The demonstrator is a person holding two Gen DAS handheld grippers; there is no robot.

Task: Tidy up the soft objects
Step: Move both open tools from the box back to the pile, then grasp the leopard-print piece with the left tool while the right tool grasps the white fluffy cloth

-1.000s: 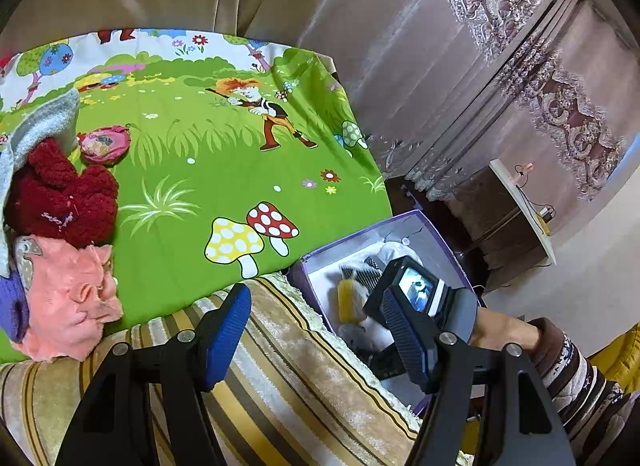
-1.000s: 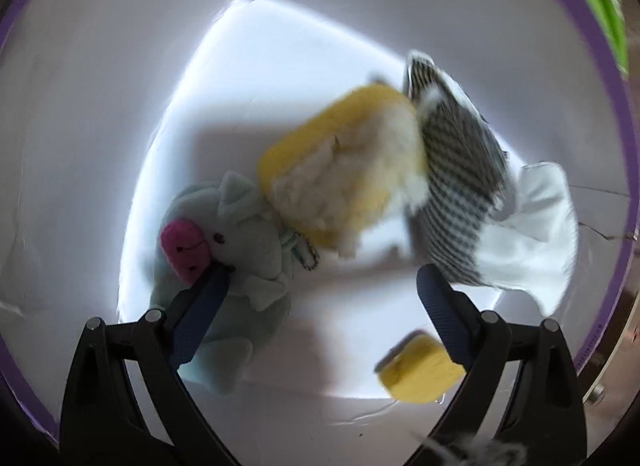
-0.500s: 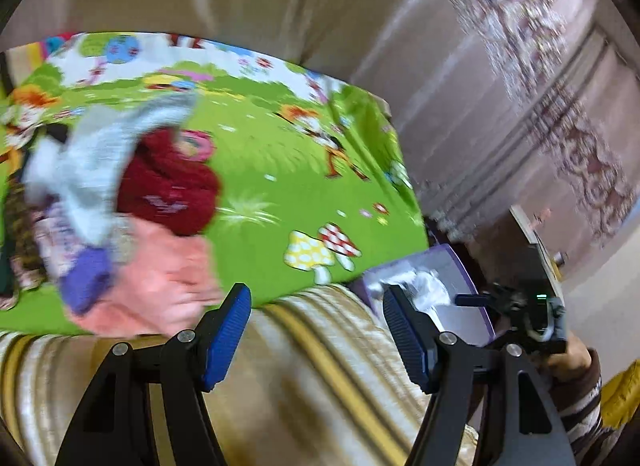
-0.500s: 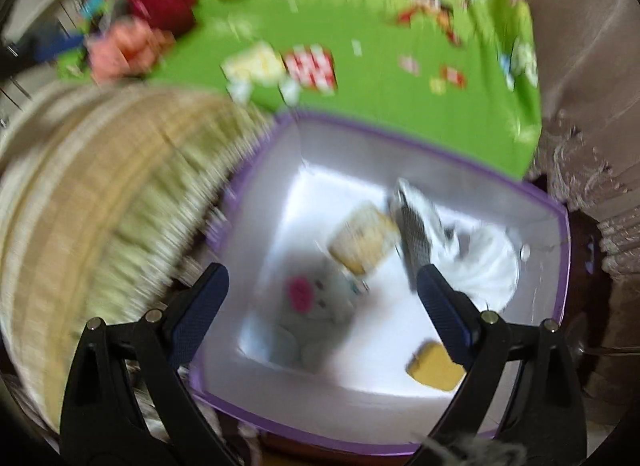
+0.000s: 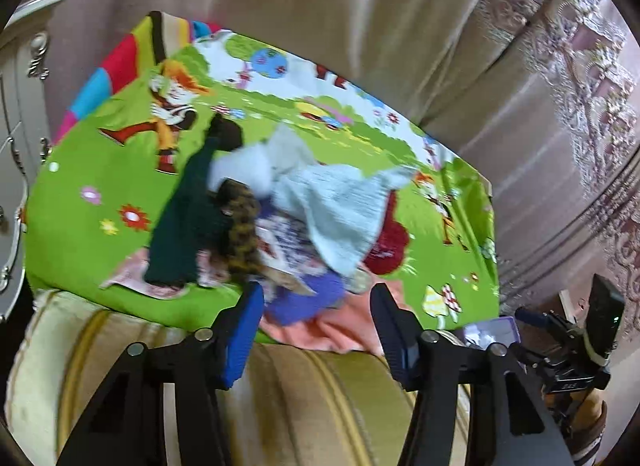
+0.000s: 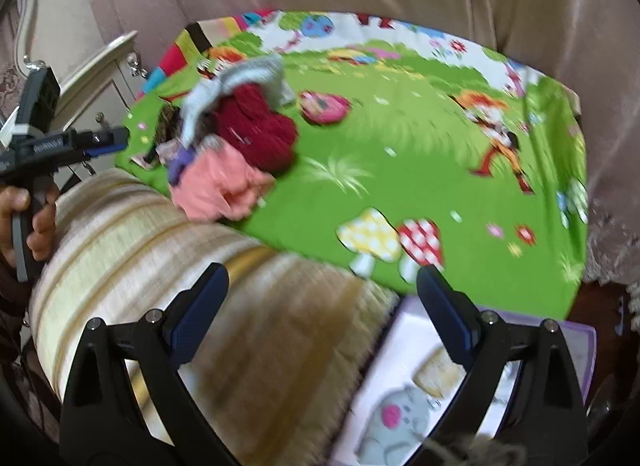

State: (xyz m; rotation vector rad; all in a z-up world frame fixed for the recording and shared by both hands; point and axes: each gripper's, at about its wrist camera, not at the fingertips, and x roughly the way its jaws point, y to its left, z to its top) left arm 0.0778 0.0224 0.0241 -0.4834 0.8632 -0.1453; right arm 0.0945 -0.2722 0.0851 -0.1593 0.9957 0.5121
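One container is in play: a purple-rimmed box (image 6: 576, 350) with a white interior, directly below the right gripper (image 6: 322, 306). It holds a grey plush toy (image 6: 394, 430) with a pink snout and, just beyond it, a yellow sponge-like piece (image 6: 436, 376); the rest of its contents are hidden behind the right finger.

The remaining soft objects form a pile (image 5: 288, 221) on the green cartoon-print sheet (image 5: 100, 193), ahead of the left gripper (image 5: 316, 316). The pile includes a light blue knit, a dark green garment, a dark red knit, a purple piece and a salmon-pink piece that lies nearest the fingertips.

Compared with one second ago, the right gripper has left the box interior and now looks over the striped cushion edge (image 6: 168, 258) toward the sheet. The left gripper has swung from the box side to face the pile.

Left gripper: jaws closing, about half open, nothing between the pads. Right gripper: jaws spread wide, nothing held.

The right wrist view alone shows the box contents, a pink patterned item (image 6: 324, 105) lying apart from the pile, and the person's hand (image 6: 28, 221) on the left tool's handle. The left wrist view alone shows the dark green garment and only a corner of the box.
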